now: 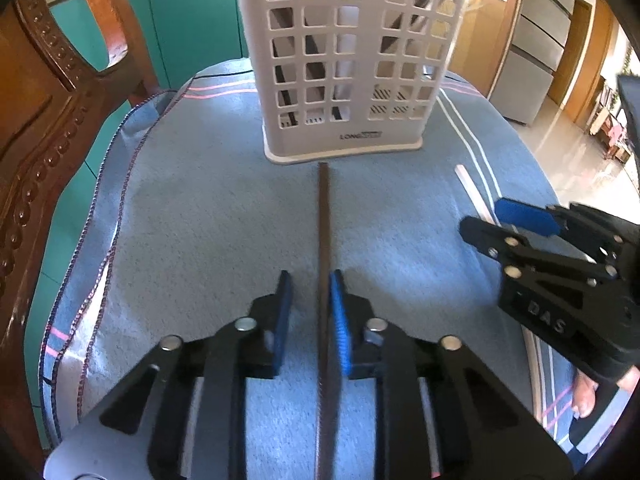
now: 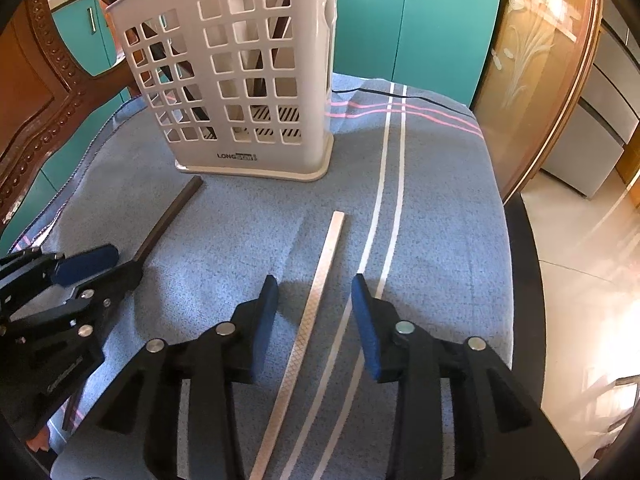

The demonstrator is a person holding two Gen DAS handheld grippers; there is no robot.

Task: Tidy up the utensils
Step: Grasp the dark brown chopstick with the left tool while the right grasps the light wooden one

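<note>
Here the left gripper (image 1: 310, 300) is straddling a dark chopstick (image 1: 323, 240) that is lying on the blue cloth (image 1: 200, 220) over the bench, its tip pointing at the foot of the white holder (image 1: 344, 60). Its fingers (image 1: 338, 320) are standing narrowly apart; the right pad is lying against the stick, the left pad is standing clear, so nothing is being gripped. The right gripper (image 2: 314, 312) is hanging over a silver chopstick (image 2: 320, 280) lying just beside the cloth's white stripes, its fingers (image 2: 264, 320) spread well wider than the stick and touching neither side. The holder is standing upright at the far end of the cloth, with dark sticks showing through its grid.
</note>
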